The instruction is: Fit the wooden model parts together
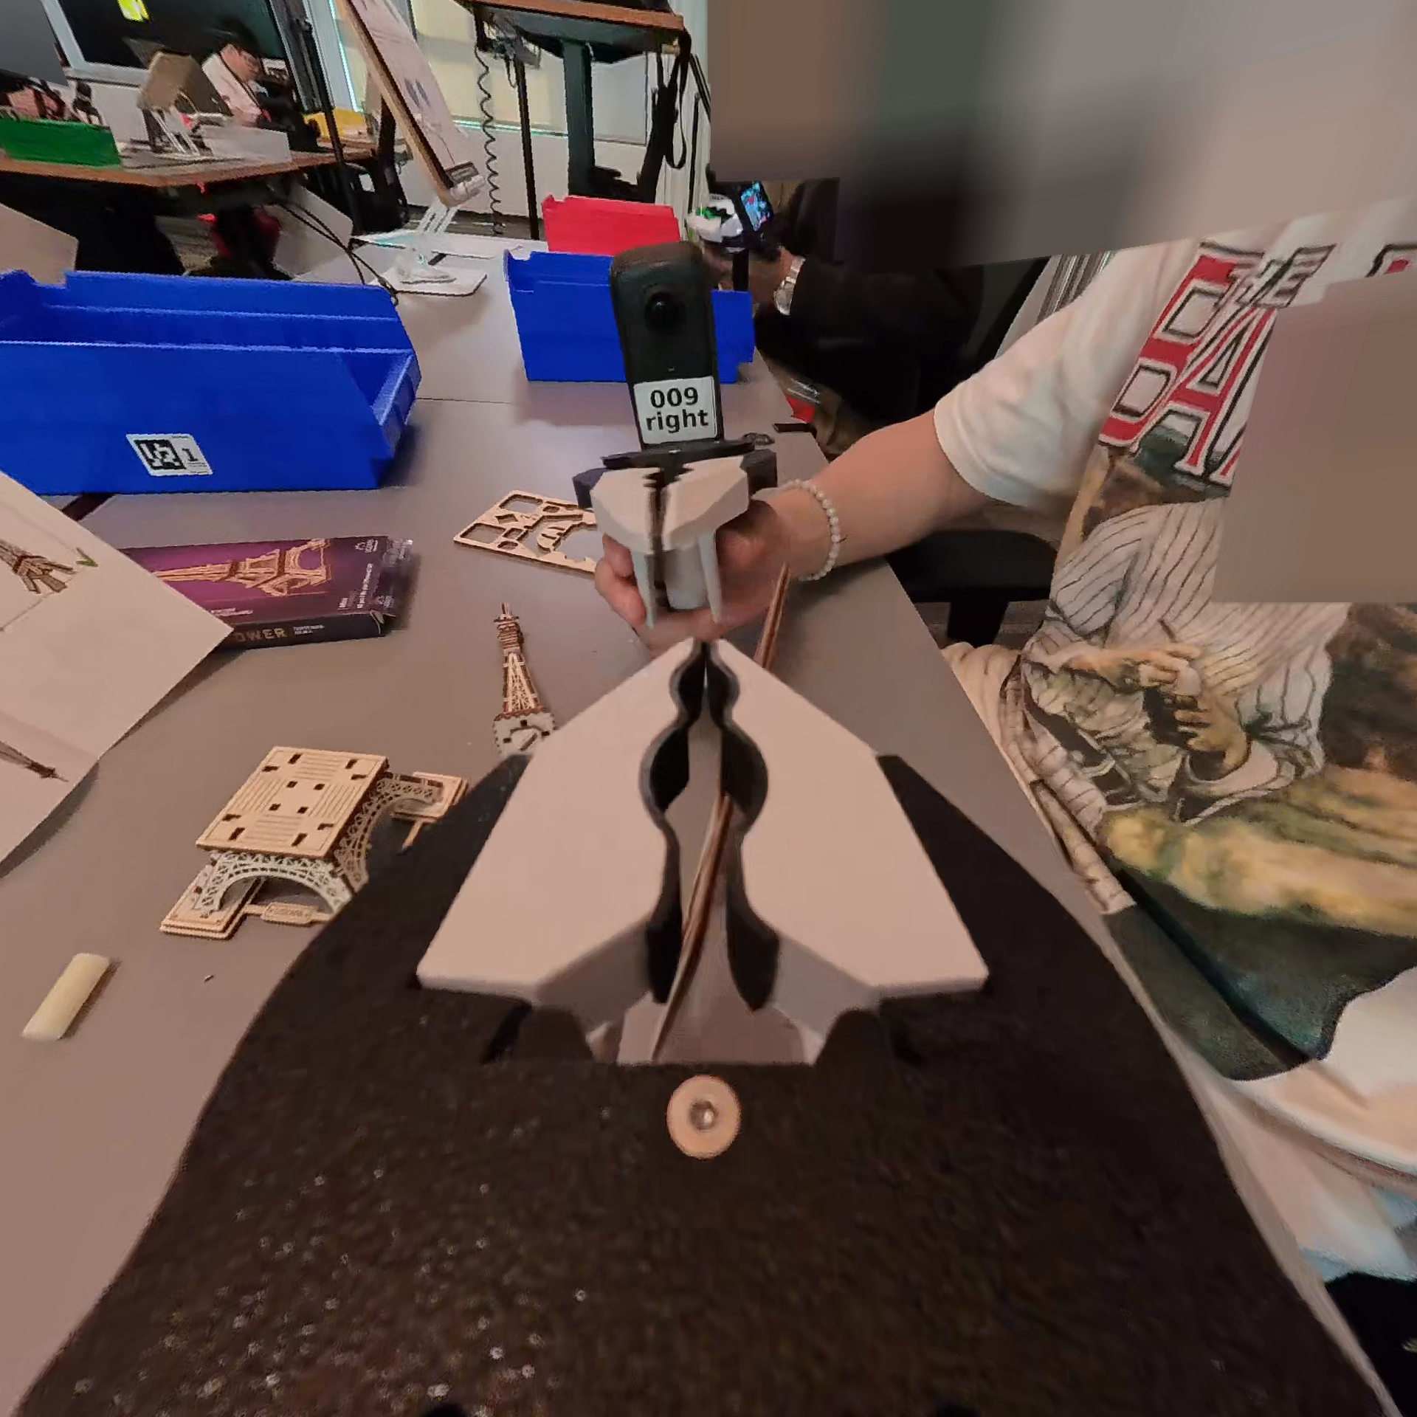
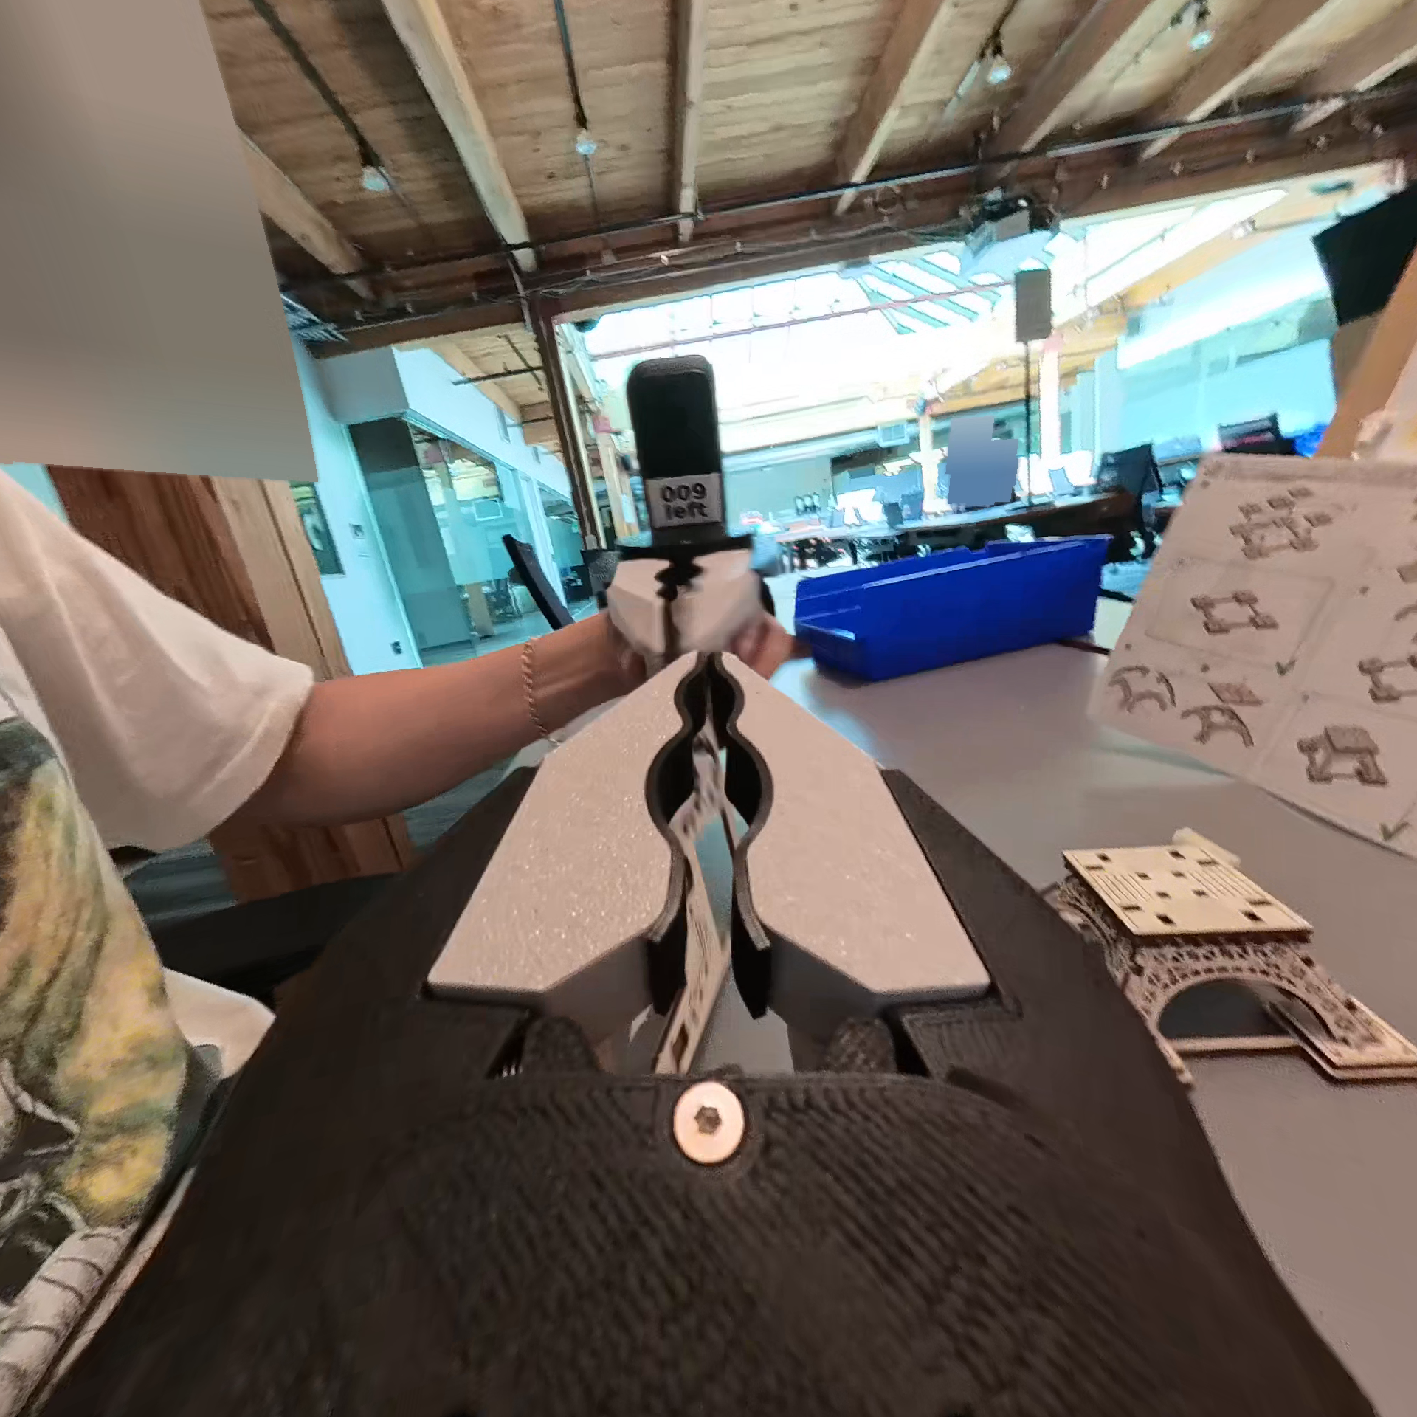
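Observation:
My left gripper (image 1: pixel 704 652) is shut on a thin wooden sheet (image 1: pixel 713 859) seen edge-on between its fingers; the sheet's far end sticks out past the tips. My right gripper (image 2: pixel 704 663) is shut on a flat wooden sheet with cut-outs (image 2: pixel 699 943). It seems to be the same sheet, held from opposite ends. The two grippers face each other tip to tip above the table's near edge: the right gripper (image 1: pixel 659 514) in the left wrist view, the left gripper (image 2: pixel 671 606) in the right wrist view. A wooden tower base (image 1: pixel 299 813) (image 2: pixel 1181 905) stands on the table.
A wooden spire (image 1: pixel 517 682), a punched-out parts sheet (image 1: pixel 529 529), a purple box (image 1: pixel 284 583) and a small cream block (image 1: pixel 67 997) lie on the grey table. An instruction sheet (image 1: pixel 69 636) (image 2: pixel 1288 636) lies left. Blue bins (image 1: pixel 199 383) (image 2: pixel 951 606) stand behind. The person's torso (image 1: pixel 1150 690) is close on the right. One gripper's finger ends stand about 5 centimetres off the other's. The wooden tower base (image 1: pixel 299 813) is about equally far from each gripper, around 15 centimetres. Seen from the right wrist view (image 2: pixel 1142 873) as well.

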Demonstrator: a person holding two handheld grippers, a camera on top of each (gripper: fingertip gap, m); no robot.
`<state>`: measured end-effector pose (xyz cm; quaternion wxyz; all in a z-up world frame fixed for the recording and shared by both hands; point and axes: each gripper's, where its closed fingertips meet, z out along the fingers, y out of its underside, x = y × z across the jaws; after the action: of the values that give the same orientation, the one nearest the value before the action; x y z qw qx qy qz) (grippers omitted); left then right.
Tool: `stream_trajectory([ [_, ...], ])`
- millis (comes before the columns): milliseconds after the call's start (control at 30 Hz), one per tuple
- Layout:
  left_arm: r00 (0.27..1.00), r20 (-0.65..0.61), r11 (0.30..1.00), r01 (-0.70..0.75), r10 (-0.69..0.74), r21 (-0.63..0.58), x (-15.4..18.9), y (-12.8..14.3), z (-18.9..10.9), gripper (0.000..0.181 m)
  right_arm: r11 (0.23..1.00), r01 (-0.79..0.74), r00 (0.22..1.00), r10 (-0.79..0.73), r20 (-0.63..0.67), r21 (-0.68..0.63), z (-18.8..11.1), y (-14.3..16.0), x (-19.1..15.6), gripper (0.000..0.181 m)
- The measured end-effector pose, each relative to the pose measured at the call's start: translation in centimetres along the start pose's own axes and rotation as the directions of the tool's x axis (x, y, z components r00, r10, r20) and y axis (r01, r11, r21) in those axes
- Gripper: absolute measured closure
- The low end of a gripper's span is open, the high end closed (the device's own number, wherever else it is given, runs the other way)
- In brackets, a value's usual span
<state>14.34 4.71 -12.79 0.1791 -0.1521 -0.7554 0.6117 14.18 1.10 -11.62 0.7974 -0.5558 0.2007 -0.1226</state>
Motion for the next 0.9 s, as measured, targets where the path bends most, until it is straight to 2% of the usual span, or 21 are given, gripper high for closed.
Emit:
stream_trajectory([
  [167, 0.992, 0.106, 0.99, -0.048, 0.063, -0.133, -1.2, 1.9, 0.3, 0.181, 0.992, 0.048, 0.999, -0.046, 0.02, -0.116, 0.2, 1.8, -0.2, 0.18],
  [233, 0.981, 0.176, 0.992, -0.056, 0.076, -0.115, -2.1, 1.5, -0.2, 0.181, 0.985, 0.07, 0.998, -0.067, 0.021, -0.159, 0.4, 2.4, -0.3, 0.171],
  [267, 0.966, 0.245, 0.994, -0.06, 0.081, -0.091, -3.0, 1.0, -0.9, 0.175, 0.98, 0.087, 0.996, -0.086, 0.013, -0.181, 0.4, 2.6, -0.2, 0.171],
  [300, 0.957, 0.277, 0.995, -0.072, 0.088, -0.068, -3.2, 0.6, -1.6, 0.167, 0.971, 0.109, 0.994, -0.109, 0.008, -0.213, 0.4, 3.0, -0.1, 0.171],
  [333, 0.954, 0.283, 0.995, -0.084, 0.097, -0.057, -2.8, 0.4, -2.3, 0.166, 0.956, 0.142, 0.989, -0.145, 0.009, -0.255, 0.4, 3.6, 0.0, 0.169],
  [367, 0.954, 0.28, 0.993, -0.091, 0.107, -0.071, -2.0, 0.7, -2.9, 0.165, 0.935, 0.19, 0.981, -0.193, 0.018, -0.301, 0.4, 4.3, 0.0, 0.166],
  [433, 0.958, 0.247, 0.976, -0.095, 0.143, -0.198, 0.3, 3.1, -3.7, 0.157, 0.861, 0.301, 0.952, -0.299, 0.07, -0.41, 0.2, 6.0, -0.4, 0.16],
  [500, 0.948, 0.239, 0.919, -0.107, 0.209, -0.379, 2.5, 6.7, -4.3, 0.15, 0.742, 0.417, 0.904, -0.4, 0.153, -0.525, -0.1, 8.1, -0.9, 0.155],
  [567, 0.941, 0.222, 0.869, -0.124, 0.256, -0.479, 4.7, 9.3, -4.2, 0.149, 0.616, 0.508, 0.846, -0.487, 0.216, -0.602, -0.3, 9.7, -1.1, 0.15],
  [633, 0.943, 0.203, 0.822, -0.109, 0.263, -0.558, 6.3, 11.4, -4.0, 0.149, 0.546, 0.546, 0.818, -0.512, 0.263, -0.635, -0.3, 10.9, -1.6, 0.148],
  [733, 0.949, 0.181, 0.784, -0.096, 0.257, -0.613, 7.2, 13.2, -3.3, 0.153, 0.534, 0.555, 0.82, -0.477, 0.314, -0.637, -0.1, 12.0, -2.8, 0.146],
  [800, 0.944, 0.18, 0.798, -0.122, 0.278, -0.591, 7.2, 13.0, -2.0, 0.157, 0.533, 0.563, 0.821, -0.454, 0.348, -0.632, -0.1, 12.5, -3.5, 0.146],
  [900, 0.931, 0.196, 0.77, -0.123, 0.307, -0.626, 6.5, 13.4, -1.3, 0.157, 0.512, 0.582, 0.809, -0.445, 0.385, -0.632, -0.1, 13.3, -4.0, 0.144],
])
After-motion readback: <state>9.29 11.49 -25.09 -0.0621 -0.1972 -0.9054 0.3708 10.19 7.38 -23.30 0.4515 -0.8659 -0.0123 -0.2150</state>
